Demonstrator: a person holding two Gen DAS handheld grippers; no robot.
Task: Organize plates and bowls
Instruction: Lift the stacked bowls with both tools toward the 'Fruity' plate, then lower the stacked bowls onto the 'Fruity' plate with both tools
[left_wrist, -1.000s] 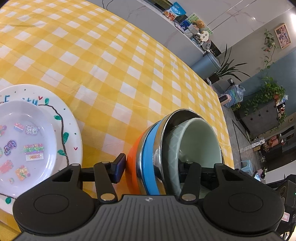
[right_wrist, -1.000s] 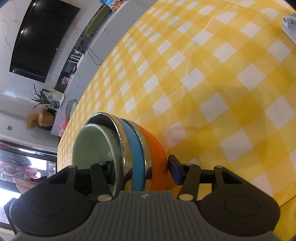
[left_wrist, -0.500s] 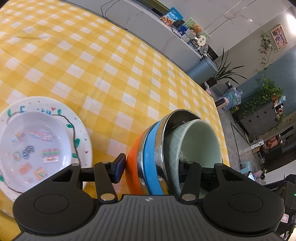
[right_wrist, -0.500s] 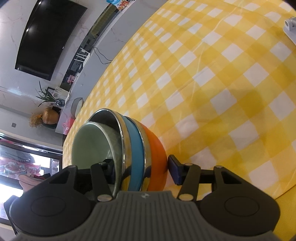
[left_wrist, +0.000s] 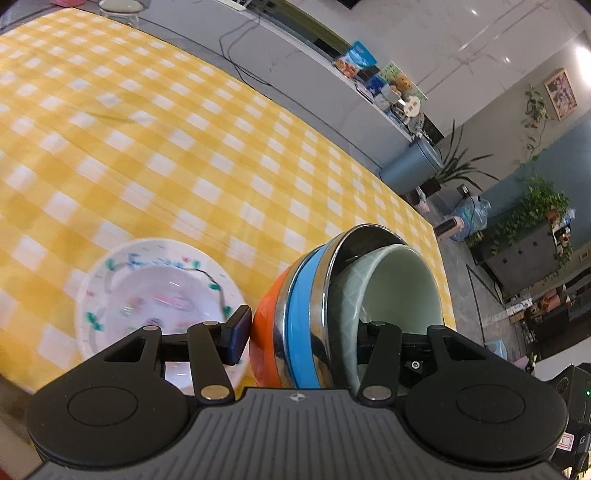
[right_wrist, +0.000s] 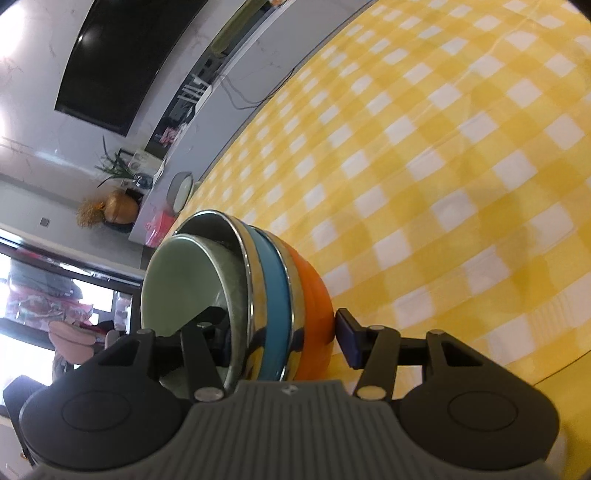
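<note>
Lifted higher now, both grippers carry the nested bowl stack farther above the yellow-and-white checked tablecloth (left_wrist: 155, 122).
Left gripper (left_wrist: 301, 334) and right gripper (right_wrist: 280, 328) each clench the stack (left_wrist: 332, 314) of orange, blue, steel and pale green bowls at lower centre; the decorated white plate (left_wrist: 110, 280) sits lower left.

Nested orange, blue, steel, pale-green bowl stack (left_wrist: 314, 306) tilted sideways, decorated white plate (left_wrist: 122, 280) beside

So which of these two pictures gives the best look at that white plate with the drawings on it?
The left wrist view. There the decorated white plate lies on the yellow checked tablecloth left of the nested bowls, though blurred and partly hidden behind the fingers. The right wrist view shows no plate at all, only bowls and tablecloth.
</note>
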